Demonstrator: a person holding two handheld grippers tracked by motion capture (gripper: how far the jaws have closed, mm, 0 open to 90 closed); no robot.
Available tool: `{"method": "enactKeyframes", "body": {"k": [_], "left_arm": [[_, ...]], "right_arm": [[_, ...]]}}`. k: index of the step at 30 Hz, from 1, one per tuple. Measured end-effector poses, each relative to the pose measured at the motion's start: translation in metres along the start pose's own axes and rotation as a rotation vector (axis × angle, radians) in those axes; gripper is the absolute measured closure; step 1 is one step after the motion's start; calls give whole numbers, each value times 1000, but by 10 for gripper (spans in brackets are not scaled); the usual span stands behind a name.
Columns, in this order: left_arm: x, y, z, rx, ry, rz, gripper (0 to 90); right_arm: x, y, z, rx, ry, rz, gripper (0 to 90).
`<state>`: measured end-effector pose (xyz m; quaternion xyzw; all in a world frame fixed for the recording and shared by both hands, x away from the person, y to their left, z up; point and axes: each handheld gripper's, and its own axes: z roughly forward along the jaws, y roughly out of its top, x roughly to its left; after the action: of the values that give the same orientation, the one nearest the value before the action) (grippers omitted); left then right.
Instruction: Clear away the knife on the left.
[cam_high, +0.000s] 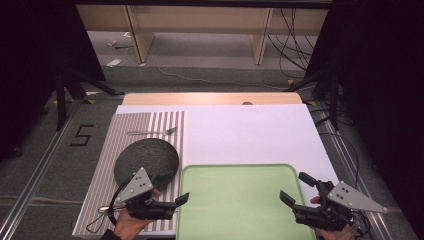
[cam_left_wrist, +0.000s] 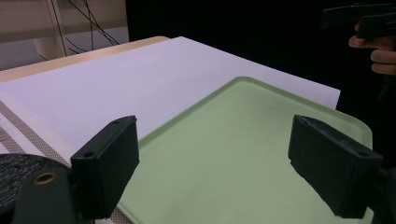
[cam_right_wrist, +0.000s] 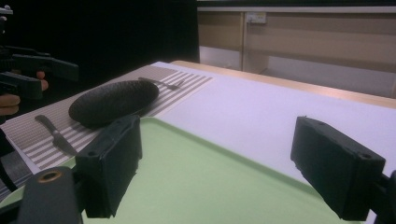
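While both grippers are hovering at the near corners of the table, the item under handling is reading as the green tray (cam_high: 239, 200), lying flat on the white sheet (cam_high: 250, 132) between them, its left edge just beside the striped placemat (cam_high: 145, 130).

Left gripper (cam_high: 172, 189): jaws standing wide apart, gripping nothing, pointing across the tray's left rim. Right gripper (cam_high: 296, 187): jaws likewise spread and empty, aiming at the tray's right rim.

Tray: looking like moulded plastic, so probably handling as light and stiff, with a smooth, likely slippery face. The raised rim is offering the only purchase; pinching it at the middle of each long side, one gripper apiece, should be keeping it level.

Also present, on the placemat: a dark round plate (cam_high: 146, 159), a fork (cam_high: 152, 132) beyond it, and a knife (cam_right_wrist: 56, 135) on the near side.
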<state>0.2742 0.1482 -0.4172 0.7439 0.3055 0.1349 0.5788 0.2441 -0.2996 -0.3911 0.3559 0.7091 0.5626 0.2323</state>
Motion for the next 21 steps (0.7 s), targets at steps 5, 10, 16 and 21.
{"method": "enactKeyframes", "body": {"k": [5, 10, 16, 21], "left_arm": [[-1, 1, 0, 4, -3, 0, 160], [0, 2, -2, 11, -2, 0, 160], [-4, 9, -4, 24, -27, -12, 159], [-5, 14, -5, 52, -36, -8, 156]], "right_arm": [[0, 0, 0, -1, 2, 0, 172], [0, 0, 0, -1, 4, 1, 172], [0, 0, 0, -1, 4, 1, 172], [1, -1, 0, -1, 5, 3, 172]]}}
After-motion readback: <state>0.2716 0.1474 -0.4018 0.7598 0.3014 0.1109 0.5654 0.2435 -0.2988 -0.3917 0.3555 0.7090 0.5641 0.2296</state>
